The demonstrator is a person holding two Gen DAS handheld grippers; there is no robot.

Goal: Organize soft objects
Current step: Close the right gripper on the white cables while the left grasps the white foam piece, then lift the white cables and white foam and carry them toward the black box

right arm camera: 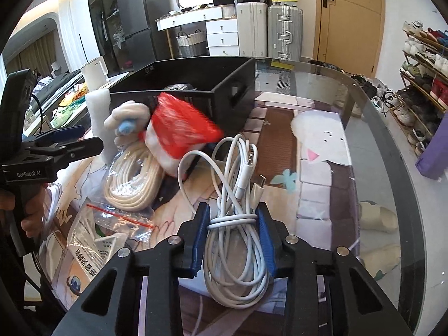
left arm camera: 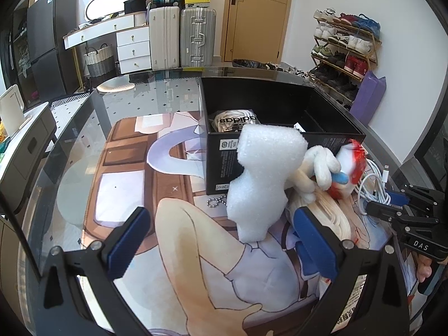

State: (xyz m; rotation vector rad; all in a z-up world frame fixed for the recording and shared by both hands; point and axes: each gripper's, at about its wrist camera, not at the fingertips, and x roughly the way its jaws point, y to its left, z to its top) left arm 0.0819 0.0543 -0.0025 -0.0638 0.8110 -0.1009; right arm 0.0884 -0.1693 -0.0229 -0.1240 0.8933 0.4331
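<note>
On the printed desk mat (right arm camera: 322,173), the right gripper (right arm camera: 233,221) had its blue pads clamped on a coiled white charging cable (right arm camera: 238,252). Beside the black box (left arm camera: 280,151), the left gripper (left arm camera: 221,238) stood wide apart, its jaws empty, just before a white foam block (left arm camera: 260,179) and plush toy (left arm camera: 322,168).

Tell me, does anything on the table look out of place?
Yes. The white foam piece stands on end against the black box, not inside it. The plush toy and red bag are heaped beside the box.
</note>
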